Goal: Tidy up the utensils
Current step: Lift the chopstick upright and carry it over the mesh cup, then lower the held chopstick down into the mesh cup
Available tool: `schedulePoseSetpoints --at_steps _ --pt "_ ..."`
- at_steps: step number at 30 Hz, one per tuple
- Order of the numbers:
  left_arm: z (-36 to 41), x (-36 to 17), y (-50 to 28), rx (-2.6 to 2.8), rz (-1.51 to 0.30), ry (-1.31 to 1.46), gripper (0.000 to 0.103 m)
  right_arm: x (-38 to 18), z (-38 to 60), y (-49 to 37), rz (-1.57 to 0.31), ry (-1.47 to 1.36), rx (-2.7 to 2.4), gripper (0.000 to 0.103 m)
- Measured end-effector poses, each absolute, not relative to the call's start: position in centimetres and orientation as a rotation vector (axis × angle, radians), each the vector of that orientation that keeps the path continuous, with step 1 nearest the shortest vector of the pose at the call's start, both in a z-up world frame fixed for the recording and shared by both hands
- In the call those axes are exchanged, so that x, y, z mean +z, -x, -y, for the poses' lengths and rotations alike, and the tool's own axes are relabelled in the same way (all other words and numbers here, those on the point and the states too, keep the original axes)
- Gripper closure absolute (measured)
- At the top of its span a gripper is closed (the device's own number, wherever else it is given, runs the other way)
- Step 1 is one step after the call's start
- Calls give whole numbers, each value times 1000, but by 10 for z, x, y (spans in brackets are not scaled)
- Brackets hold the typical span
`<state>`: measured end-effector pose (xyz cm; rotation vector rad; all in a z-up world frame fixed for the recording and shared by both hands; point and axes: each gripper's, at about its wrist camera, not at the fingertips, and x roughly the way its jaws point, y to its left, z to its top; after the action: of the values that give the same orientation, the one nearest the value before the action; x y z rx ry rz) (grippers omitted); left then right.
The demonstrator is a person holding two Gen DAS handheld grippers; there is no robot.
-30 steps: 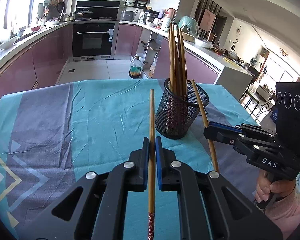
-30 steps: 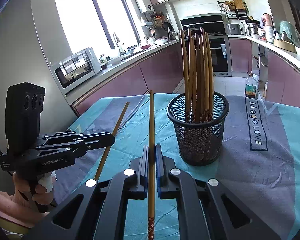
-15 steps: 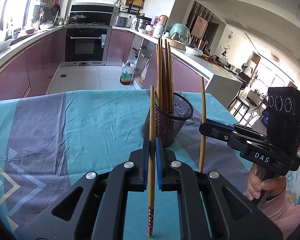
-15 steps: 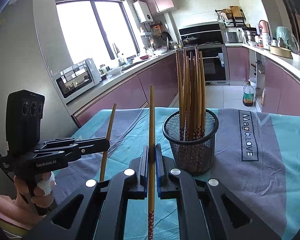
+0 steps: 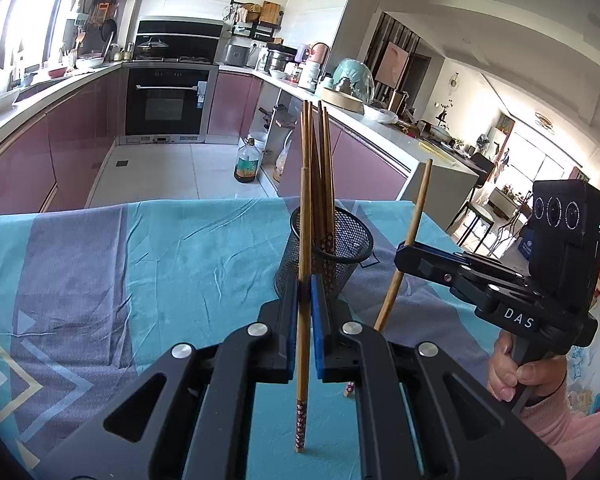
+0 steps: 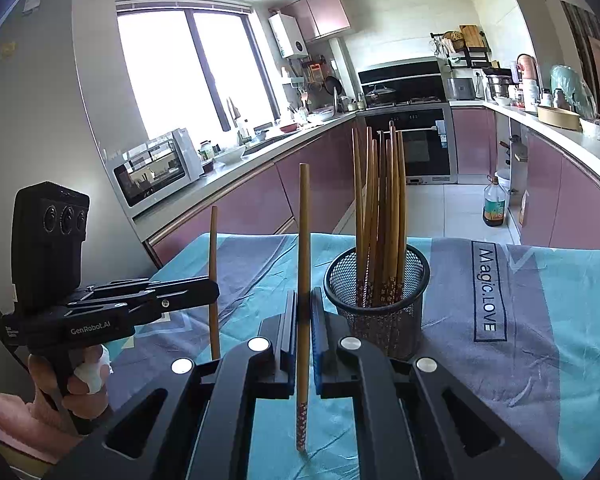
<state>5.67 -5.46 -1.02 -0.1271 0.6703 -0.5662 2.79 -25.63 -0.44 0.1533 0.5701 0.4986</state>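
Nearest, the left gripper is clamped on 1 wooden chopstick, held approx upright w/ its patterned end down, at or just above the teal cloth. The right gripper pinches a 2nd chopstick the same way, patterned tip close to the cloth. Each gripper also shows in the other's view, beside it. Just beyond both stands a black mesh cup, holding a bunch of chopsticks, patterned ends down, tops leaning vs the rim.
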Motion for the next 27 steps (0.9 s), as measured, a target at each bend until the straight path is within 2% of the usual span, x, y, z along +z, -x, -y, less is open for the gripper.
schedulePoseSetpoints --at_steps 27 --pt "60 -2 -69 -582 -626 119 96 15 264 -26 -513 -135 484 98"
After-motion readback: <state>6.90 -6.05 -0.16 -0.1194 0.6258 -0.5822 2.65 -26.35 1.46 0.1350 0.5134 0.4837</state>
